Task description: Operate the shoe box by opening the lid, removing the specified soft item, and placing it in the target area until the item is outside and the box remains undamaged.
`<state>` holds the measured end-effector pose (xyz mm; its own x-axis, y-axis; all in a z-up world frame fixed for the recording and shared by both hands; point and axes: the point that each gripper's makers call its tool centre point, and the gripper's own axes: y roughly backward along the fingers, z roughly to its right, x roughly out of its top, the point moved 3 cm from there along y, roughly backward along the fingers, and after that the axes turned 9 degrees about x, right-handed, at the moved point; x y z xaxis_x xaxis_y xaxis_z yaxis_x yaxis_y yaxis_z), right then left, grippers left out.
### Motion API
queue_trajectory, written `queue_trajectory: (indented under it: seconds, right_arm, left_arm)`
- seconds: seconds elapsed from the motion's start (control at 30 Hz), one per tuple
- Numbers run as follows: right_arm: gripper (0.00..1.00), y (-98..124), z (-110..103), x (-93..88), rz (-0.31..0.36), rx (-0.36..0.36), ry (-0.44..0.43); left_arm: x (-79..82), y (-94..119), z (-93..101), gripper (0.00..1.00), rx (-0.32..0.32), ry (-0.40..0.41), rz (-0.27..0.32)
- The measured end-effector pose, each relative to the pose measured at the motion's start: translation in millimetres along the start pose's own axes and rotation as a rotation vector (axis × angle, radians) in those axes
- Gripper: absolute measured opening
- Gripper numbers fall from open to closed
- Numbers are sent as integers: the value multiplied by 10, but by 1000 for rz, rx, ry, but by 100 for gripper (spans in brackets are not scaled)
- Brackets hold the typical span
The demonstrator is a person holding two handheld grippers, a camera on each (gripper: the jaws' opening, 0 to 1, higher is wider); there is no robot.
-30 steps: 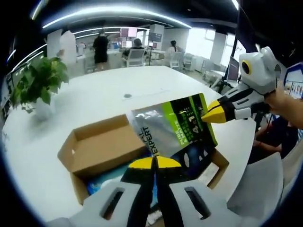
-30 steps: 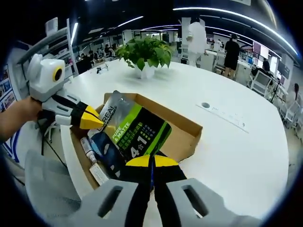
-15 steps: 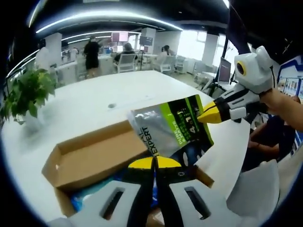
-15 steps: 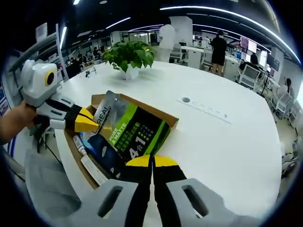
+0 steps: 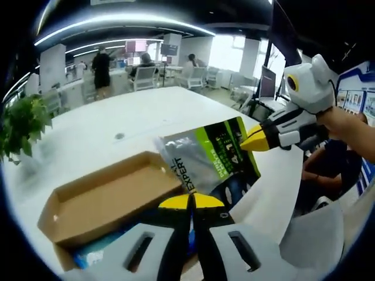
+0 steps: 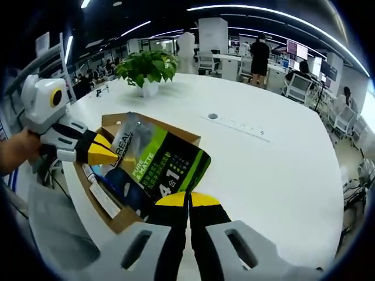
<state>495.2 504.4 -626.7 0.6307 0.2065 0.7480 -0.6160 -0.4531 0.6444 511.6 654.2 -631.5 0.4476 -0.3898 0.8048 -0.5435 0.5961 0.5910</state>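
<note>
Both claws are clamping the pouch (image 5: 208, 161) and holding it in the air above the open box (image 5: 111, 196) on the white desk (image 6: 275, 175). The left claw (image 5: 191, 202) is pinching one end, the right claw (image 6: 187, 200) the opposite end.

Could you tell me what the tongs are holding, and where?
Both hold the silver, green and black foil pouch: left tongs and right tongs each pinch an opposite edge.
</note>
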Motion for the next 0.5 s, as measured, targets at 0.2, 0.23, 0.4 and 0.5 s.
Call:
queue_trajectory:
  seconds: [0.2, 0.23, 0.4, 0.5]
  right_arm:
    - [0, 64, 165, -73, -16, -21, -9]
    - [0, 70, 194, -83, -19, -24, -9]
    - [0, 120, 338, -139, -29, -42, -18]
    - [0, 134, 402, -182, -37, -49, -24]
  left_arm:
    - [30, -142, 156, 0, -18, -18, -4]
    - [36, -164, 176, 0, -21, -19, -5]
    - [90, -275, 280, 0, -30, -29, -5]
    - [98, -347, 329, 0, -36, -30, -9]
